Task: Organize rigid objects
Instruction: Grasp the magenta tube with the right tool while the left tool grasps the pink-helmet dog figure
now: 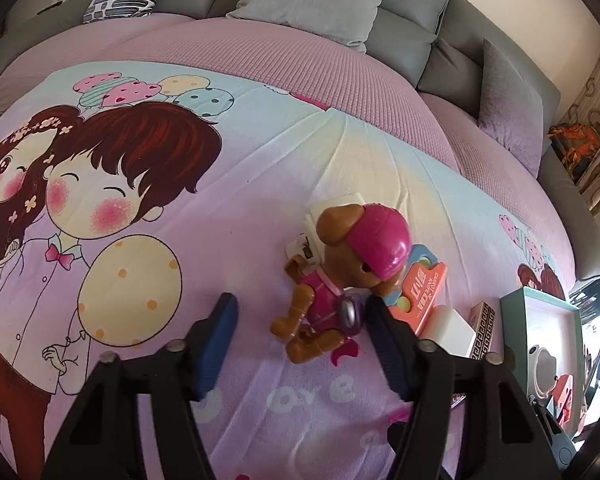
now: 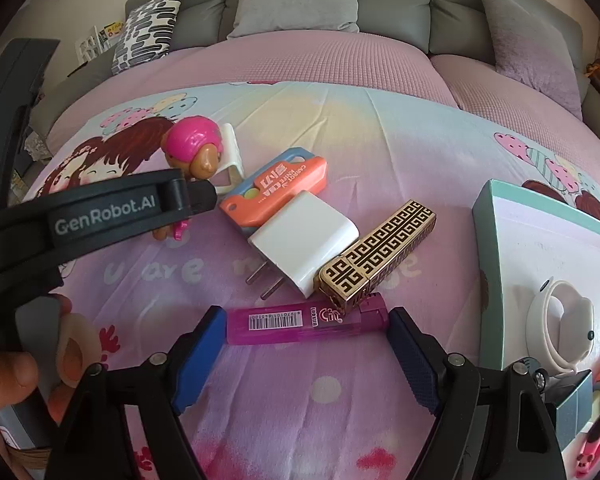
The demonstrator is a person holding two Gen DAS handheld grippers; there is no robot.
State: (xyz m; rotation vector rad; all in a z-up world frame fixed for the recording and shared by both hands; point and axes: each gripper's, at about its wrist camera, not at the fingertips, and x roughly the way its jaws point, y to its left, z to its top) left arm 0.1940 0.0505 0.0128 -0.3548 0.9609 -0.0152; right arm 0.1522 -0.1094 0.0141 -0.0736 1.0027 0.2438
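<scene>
Left wrist view: the left gripper [image 1: 300, 322] is seen spread wide, with the toy dog [image 1: 340, 276] standing between its blue pads [image 1: 218, 344] but not gripped; open cloth shows on the left-pad side, while the right pad lies close against the toy's back. The wide spread is judged to give room around the figure before any closing. The toy is seen from above, its pink-helmeted head toward the far sofa [image 1: 340, 8] and its paws toward the camera, so its long axis runs roughly along the fingers.

In the right wrist view the right gripper [image 2: 306, 344] is likewise wide open and holds nothing. The pink lighter [image 2: 306, 322] lies flat on the printed bedsheet [image 2: 380, 140], crosswise between the pads, its long axis left to right, with the metal cap end toward the right pad. That crosswise lie is judged awkward, since closing would press on its two ends.

Just beyond it, the white charger [image 2: 306, 246], prongs toward the camera, overlaps the orange utility knife [image 2: 276, 188] and touches the gold patterned case [image 2: 380, 254], which rests on the lighter's cap end. The teal-rimmed box [image 2: 486, 240] at right already holds a few pieces and is judged the collecting place.
</scene>
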